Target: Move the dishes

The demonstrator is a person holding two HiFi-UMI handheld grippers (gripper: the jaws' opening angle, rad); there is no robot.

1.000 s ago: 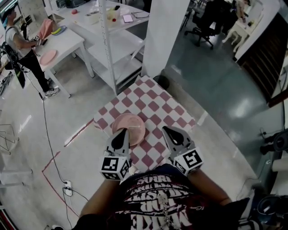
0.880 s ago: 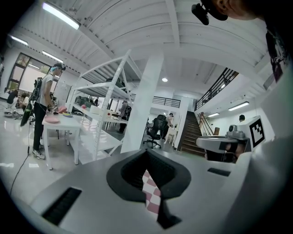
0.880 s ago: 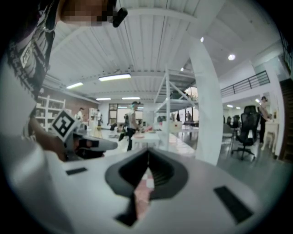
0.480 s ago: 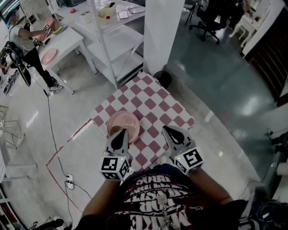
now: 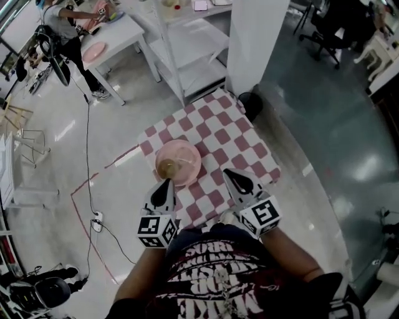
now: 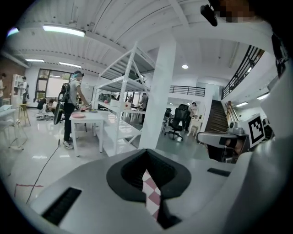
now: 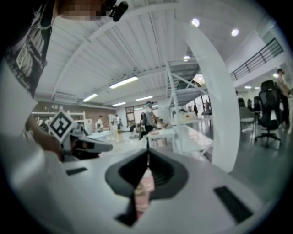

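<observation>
Glossy grey flooring is seen on all sides of a small table [image 5: 232, 132] covered in a red-and-white checked cloth, which alone carries the task's things.

**Dishes.** A pink plate [image 5: 186, 161] is found on the table's near-left edge, closer to the left corner than to the near corner. A small pale bowl [image 5: 167, 168] is set on the plate, toward its left side. No other dish is noted on this table.

**Tools.** The left gripper [image 5: 168, 182] is held at the plate's near rim. Whether it touches the rim cannot be told. Its jaws are clenched together on nothing, and only checked cloth [image 6: 151, 189] is visible through the slit in the left gripper view. The right gripper [image 5: 229, 174] is held over the cloth, apart from the plate on its right. It is likewise clenched and empty, with the plate [image 7: 145, 183] visible ahead through its slit.

**Surroundings.** A white pillar [image 5: 257, 43] and white shelving [image 5: 187, 53] are noted beyond the far corner. A second pink plate lies on a distant white table [image 5: 115, 37], where another person [image 5: 62, 19] is occupied.

**Assessment.** The step in hand is judged to be the approach, as no dish is yet grasped. For the next move, the jaws would have to be parted, then closed on the plate's rim. The plate would have to be kept level, since the bowl is probably loose on it and could slide.
</observation>
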